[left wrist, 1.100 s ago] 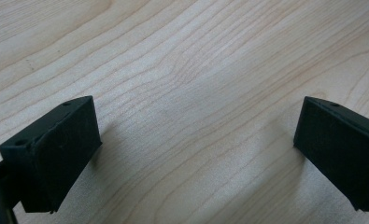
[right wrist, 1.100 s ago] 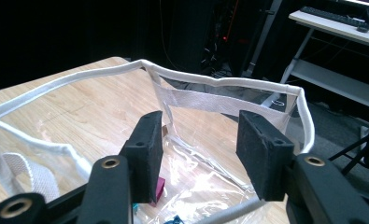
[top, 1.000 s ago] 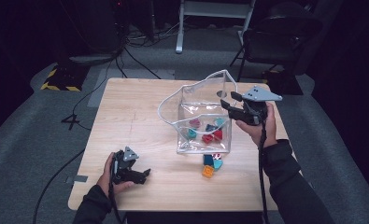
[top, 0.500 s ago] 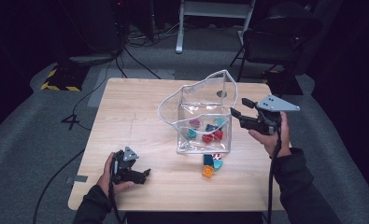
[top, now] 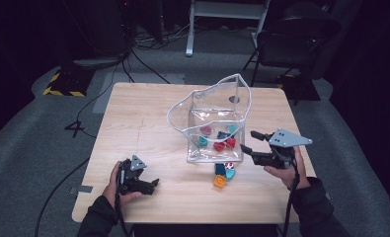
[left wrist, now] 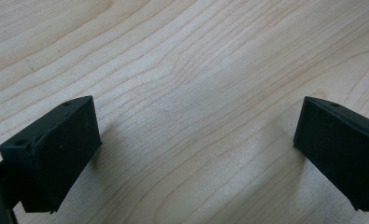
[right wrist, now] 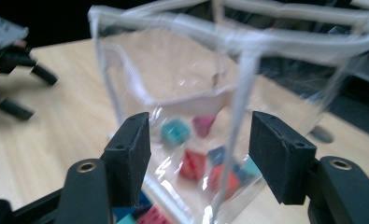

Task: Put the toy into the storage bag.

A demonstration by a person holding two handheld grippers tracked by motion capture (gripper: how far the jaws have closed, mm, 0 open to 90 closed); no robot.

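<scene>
Pale wood grain covers the surface [top: 148,128], which stands in a dark room with cables and chair legs behind it. Nearest the person, the left gripper [top: 150,185] rests on the wood at the front left edge, its jaws wide apart with nothing between them. Right of it, a few loose blocks [top: 223,173] lie just in front of the clear bag [top: 214,123], an orange one closest. The right gripper [top: 248,143] hangs level at the bag's right front corner; its jaws have just been opening and now stand apart, with the bag's corner seam seen beyond the gap between them in the right gripper view, not pressed. Inside the bag sit several red, teal and pink blocks [top: 217,140]. By that count the filling looks mostly done, with the loose blocks outside left to load. No brand, label or writing can be read.
</scene>
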